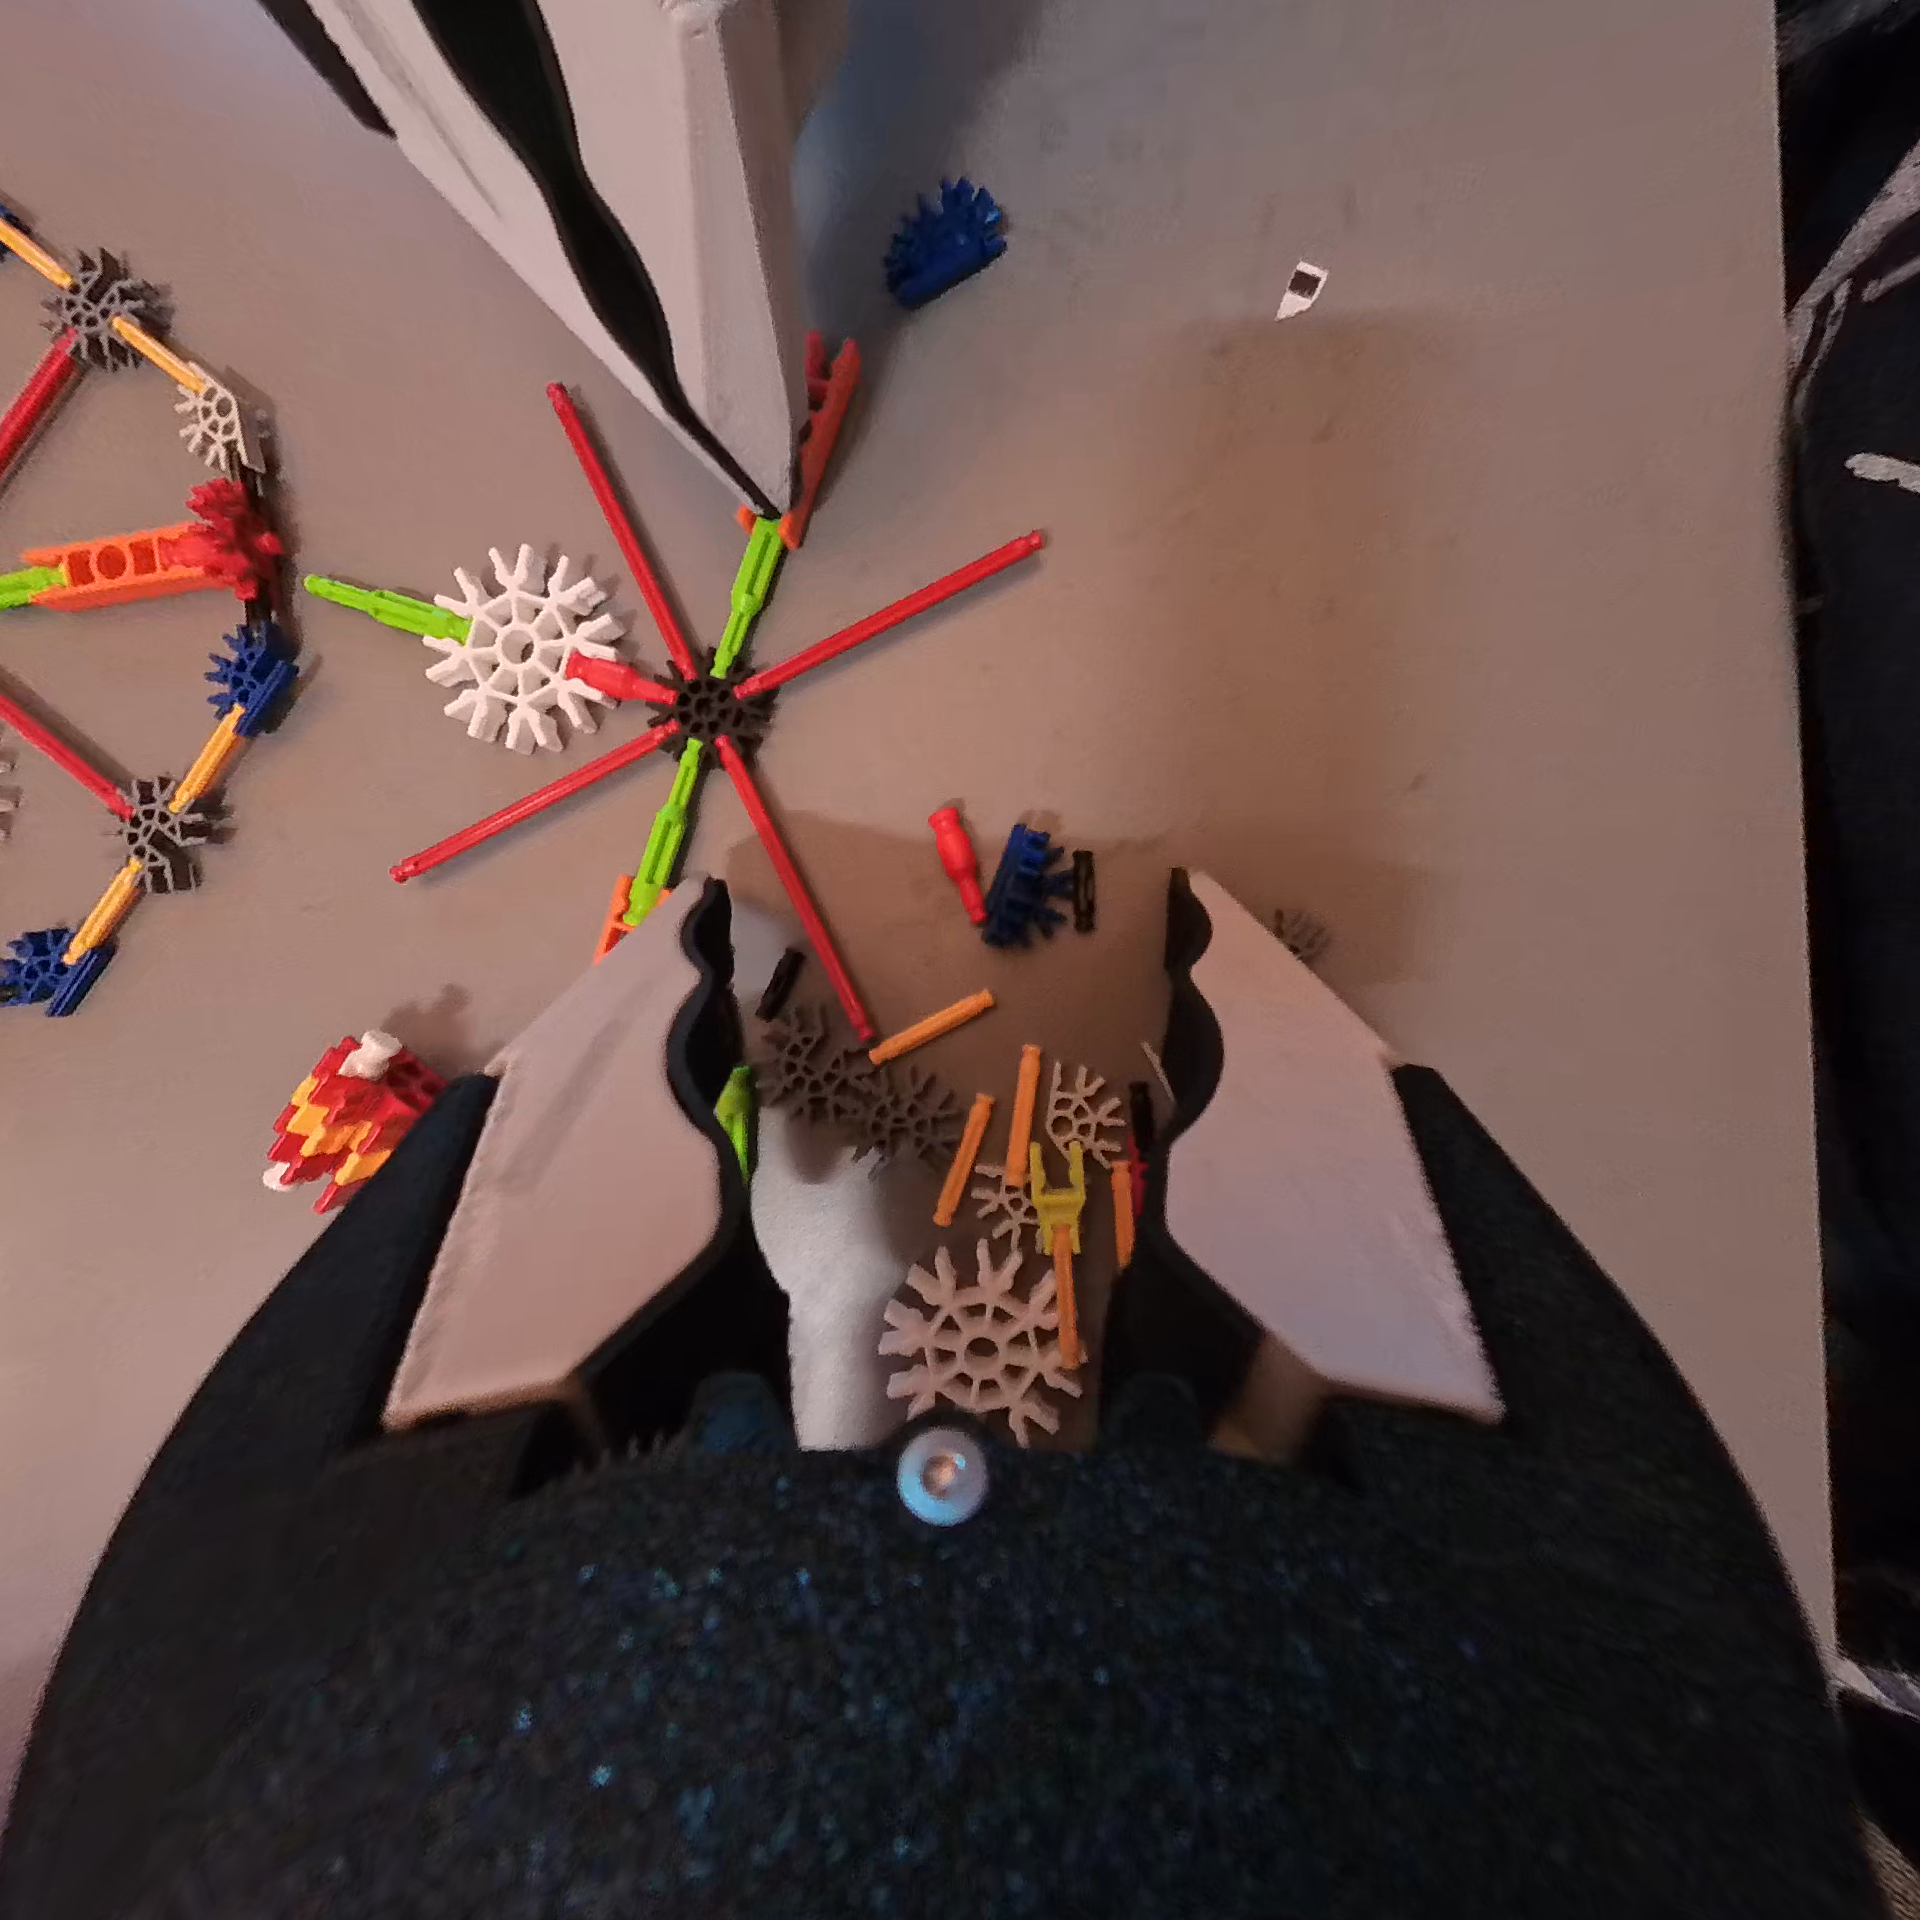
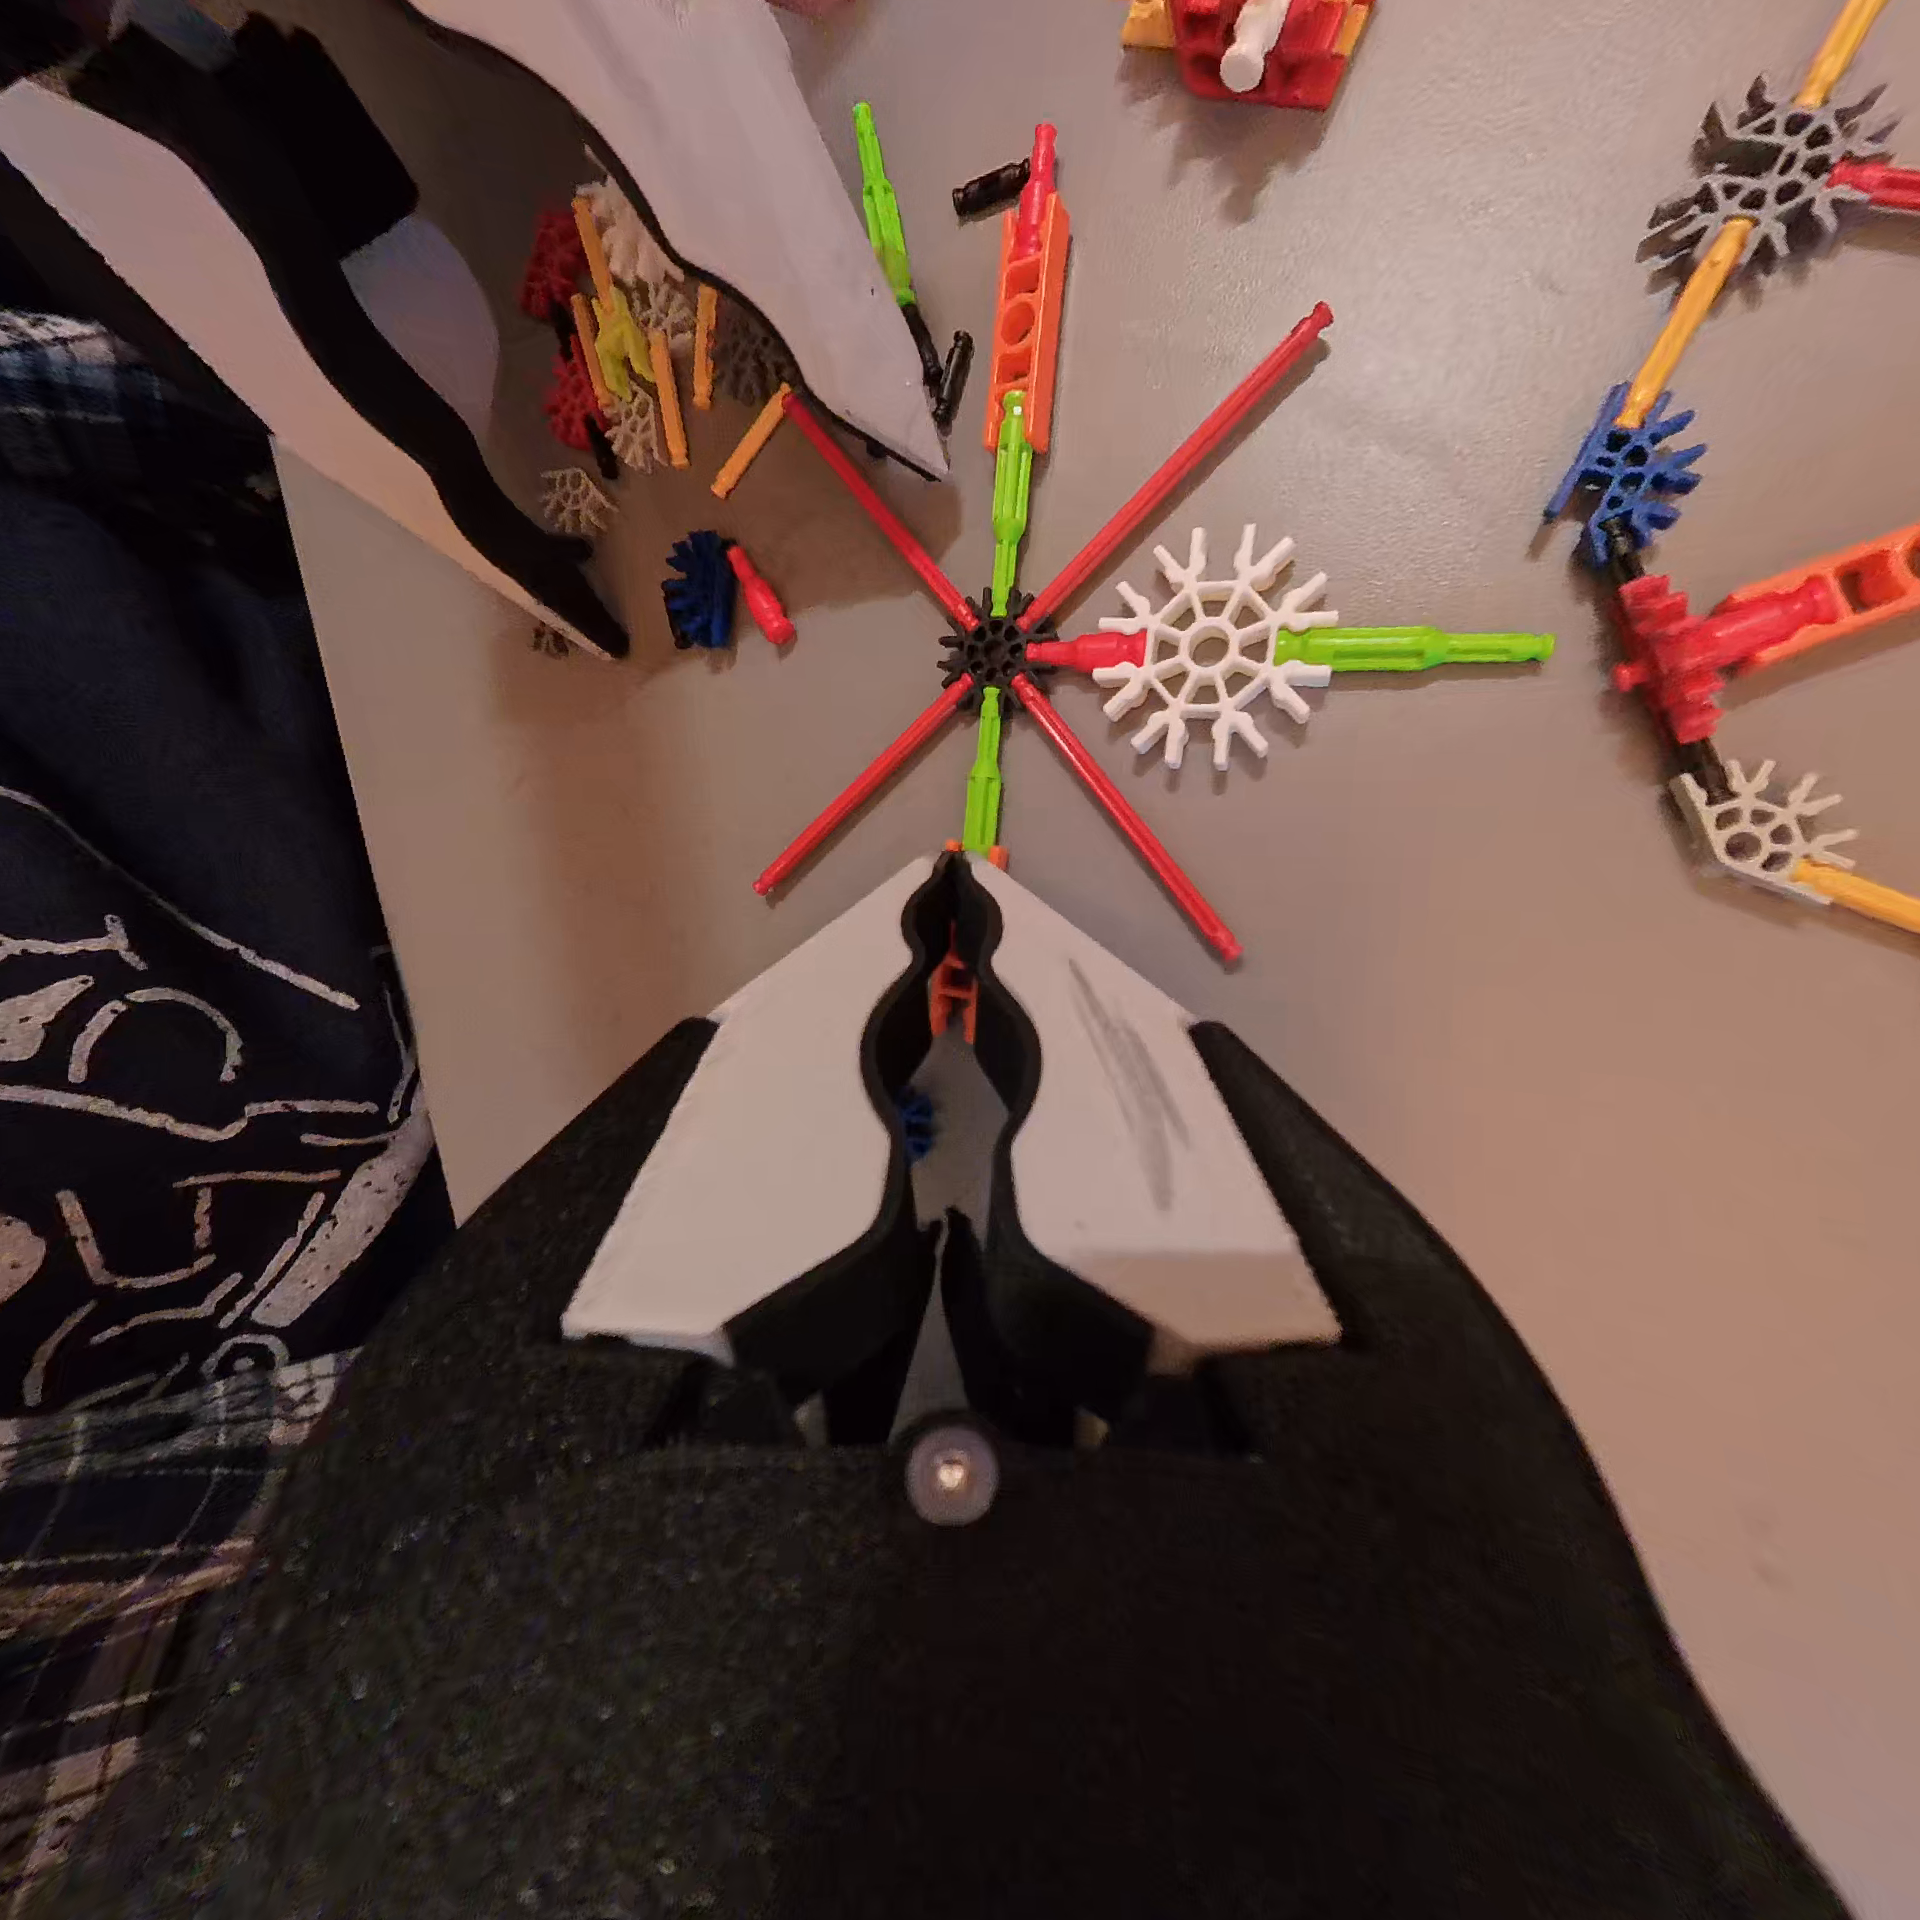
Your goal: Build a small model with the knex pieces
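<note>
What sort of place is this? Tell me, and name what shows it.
Probably a hobby or play table indoors: a plain grey tabletop strewn with loose plastic construction-toy pieces, a half-built rod-and-hub star, and a larger frame of rods and connectors.

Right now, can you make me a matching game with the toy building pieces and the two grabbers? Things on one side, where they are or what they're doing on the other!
Things:
1. right gripper
2. left gripper
3. white snowflake wheel
4. black hub

Places or states:
A. in the middle where the long red rods and green rods meet
B. open, above a heap of loose pieces
C. shut on an orange piece at the end of a green rod
D. joined between a short red rod and a green rod

Pairs: 1-C, 2-B, 3-D, 4-A
</note>
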`<state>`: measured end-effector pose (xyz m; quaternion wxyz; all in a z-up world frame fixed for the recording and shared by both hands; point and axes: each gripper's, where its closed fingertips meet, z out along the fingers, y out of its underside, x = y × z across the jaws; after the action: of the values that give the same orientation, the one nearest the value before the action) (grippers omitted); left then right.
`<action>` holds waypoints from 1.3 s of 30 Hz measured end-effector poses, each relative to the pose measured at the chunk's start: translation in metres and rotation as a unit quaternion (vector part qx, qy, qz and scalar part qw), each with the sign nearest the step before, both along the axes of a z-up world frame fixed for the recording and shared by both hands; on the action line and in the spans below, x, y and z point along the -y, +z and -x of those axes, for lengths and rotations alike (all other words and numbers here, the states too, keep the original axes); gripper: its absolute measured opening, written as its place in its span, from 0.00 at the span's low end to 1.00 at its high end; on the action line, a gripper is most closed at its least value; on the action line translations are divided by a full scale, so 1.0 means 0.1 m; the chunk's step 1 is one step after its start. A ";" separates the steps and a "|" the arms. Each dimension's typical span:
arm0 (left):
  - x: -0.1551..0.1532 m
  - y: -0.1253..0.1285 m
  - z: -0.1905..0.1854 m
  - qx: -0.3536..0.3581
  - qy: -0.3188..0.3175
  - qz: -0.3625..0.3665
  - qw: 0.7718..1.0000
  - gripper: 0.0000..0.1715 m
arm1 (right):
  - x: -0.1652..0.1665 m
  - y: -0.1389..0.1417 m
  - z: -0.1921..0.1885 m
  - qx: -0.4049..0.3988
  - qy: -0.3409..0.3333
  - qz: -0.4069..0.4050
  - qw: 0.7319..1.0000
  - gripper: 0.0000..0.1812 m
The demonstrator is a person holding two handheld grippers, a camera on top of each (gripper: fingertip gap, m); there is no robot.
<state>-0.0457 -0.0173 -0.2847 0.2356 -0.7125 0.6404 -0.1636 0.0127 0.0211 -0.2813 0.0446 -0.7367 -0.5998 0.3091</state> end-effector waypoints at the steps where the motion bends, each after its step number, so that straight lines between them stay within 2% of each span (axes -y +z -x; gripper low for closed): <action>1: 0.00 0.00 0.00 0.001 0.000 0.001 1.000 0.49 | 0.00 0.00 0.00 0.006 0.005 0.002 1.000 0.00; 6: 0.01 -0.01 -0.01 0.004 0.001 0.011 1.000 0.49 | 0.00 -0.01 -0.01 0.039 0.037 0.015 0.998 0.00; 9: 0.01 -0.01 -0.01 0.004 0.002 0.011 1.000 0.49 | 0.00 -0.01 -0.01 0.077 0.068 -0.011 0.995 0.00; 13: 0.01 -0.01 -0.01 0.005 0.001 0.012 1.000 0.49 | 0.00 -0.01 -0.01 0.092 0.082 -0.003 0.992 0.00; 16: 0.00 -0.01 -0.01 0.005 0.002 0.012 1.000 0.49 | 0.00 -0.01 0.00 0.109 0.094 -0.028 0.989 0.00; 22: 0.01 -0.01 -0.01 0.003 0.000 0.005 1.000 0.49 | 0.06 0.02 0.03 0.069 0.091 -0.059 0.992 0.02; 26: 0.01 -0.01 0.00 0.003 0.000 0.008 1.000 0.49 | -0.03 0.12 -0.01 0.042 0.058 -0.095 0.993 0.03; 30: 0.01 -0.02 -0.01 0.005 0.000 0.013 1.000 0.49 | -0.02 0.19 -0.05 0.025 0.055 -0.141 0.988 0.04; 35: 0.04 -0.02 -0.03 0.009 0.000 0.021 1.000 0.50 | -0.05 0.08 -0.03 0.037 0.054 -0.203 0.977 0.05; 39: 0.04 -0.03 -0.03 0.010 0.000 0.022 1.000 0.49 | -0.03 0.03 -0.02 0.042 0.058 -0.212 0.975 0.05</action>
<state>-0.0430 -0.0212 -0.2872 0.2268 -0.7157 0.6342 -0.1847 0.0147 0.0238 -0.2778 0.1568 -0.6868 -0.6945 0.1463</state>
